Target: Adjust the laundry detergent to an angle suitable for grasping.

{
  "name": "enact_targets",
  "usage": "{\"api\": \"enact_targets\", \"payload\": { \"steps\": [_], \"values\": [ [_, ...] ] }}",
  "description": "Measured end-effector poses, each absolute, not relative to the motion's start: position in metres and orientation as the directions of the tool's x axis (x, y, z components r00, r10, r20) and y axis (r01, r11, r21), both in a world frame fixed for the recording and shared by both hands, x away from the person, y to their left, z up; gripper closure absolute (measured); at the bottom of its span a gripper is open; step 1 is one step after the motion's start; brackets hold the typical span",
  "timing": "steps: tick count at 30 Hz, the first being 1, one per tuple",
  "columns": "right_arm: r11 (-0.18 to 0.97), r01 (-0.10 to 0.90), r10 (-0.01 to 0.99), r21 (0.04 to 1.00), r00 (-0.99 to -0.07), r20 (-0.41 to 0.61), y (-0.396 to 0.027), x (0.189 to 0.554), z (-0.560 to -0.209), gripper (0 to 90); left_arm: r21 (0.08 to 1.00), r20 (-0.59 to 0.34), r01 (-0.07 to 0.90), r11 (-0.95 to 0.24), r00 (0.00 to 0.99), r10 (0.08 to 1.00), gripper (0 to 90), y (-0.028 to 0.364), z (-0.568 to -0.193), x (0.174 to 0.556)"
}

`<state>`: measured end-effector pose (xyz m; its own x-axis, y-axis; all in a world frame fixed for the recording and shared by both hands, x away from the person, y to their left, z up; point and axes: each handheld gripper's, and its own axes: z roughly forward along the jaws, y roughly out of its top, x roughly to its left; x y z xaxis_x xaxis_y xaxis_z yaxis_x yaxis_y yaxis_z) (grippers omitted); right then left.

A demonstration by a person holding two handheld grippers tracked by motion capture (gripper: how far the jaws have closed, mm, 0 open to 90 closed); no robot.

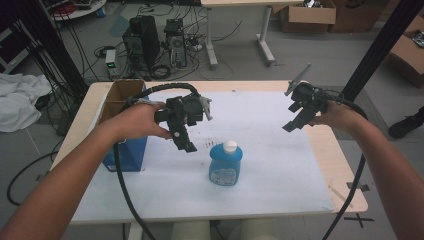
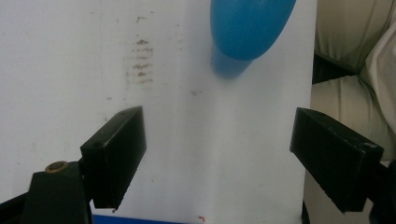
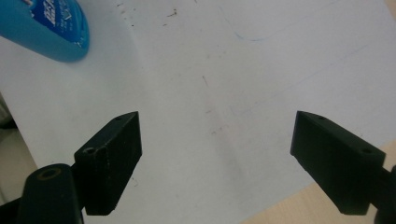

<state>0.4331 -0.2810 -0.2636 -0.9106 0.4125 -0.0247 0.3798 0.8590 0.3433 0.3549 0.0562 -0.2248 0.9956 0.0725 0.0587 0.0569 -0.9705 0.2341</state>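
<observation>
High view, near to far: blue bottle (image 1: pixel 225 165) upright on white sheet (image 1: pixel 280 180) of tabletop (image 1: pixel 345 165), white cap (image 1: pixel 230 146) on top. Just beyond, to its left, left tongs (image 1: pixel 184 142), spread apart, empty. Farther off to its right, right tongs (image 1: pixel 295 122), likewise spread, empty. Probably smooth plastic, slippery, slightly squeezable; best gripped across narrower neck under cap.

Grey floor (image 1: pixel 320 55), computer towers (image 1: pixel 142 40), cardboard boxes (image 1: pixel 307 17)

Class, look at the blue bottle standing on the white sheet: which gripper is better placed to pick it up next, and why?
Probably the left gripper. It hangs open just beside the blue bottle, while the right gripper, also open, is farther off across the white sheet.
</observation>
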Motion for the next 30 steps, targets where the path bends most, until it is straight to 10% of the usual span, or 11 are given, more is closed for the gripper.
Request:
{"api": "enact_targets", "payload": {
  "steps": [30],
  "values": [
    [0.865,0.284,0.325,0.413,-0.945,-0.031,-0.264,0.389,-0.246,16.3,0.239,0.075,0.069,-0.968,0.993,0.09,19.1,0.062,-0.227,0.353]
  ]
}}
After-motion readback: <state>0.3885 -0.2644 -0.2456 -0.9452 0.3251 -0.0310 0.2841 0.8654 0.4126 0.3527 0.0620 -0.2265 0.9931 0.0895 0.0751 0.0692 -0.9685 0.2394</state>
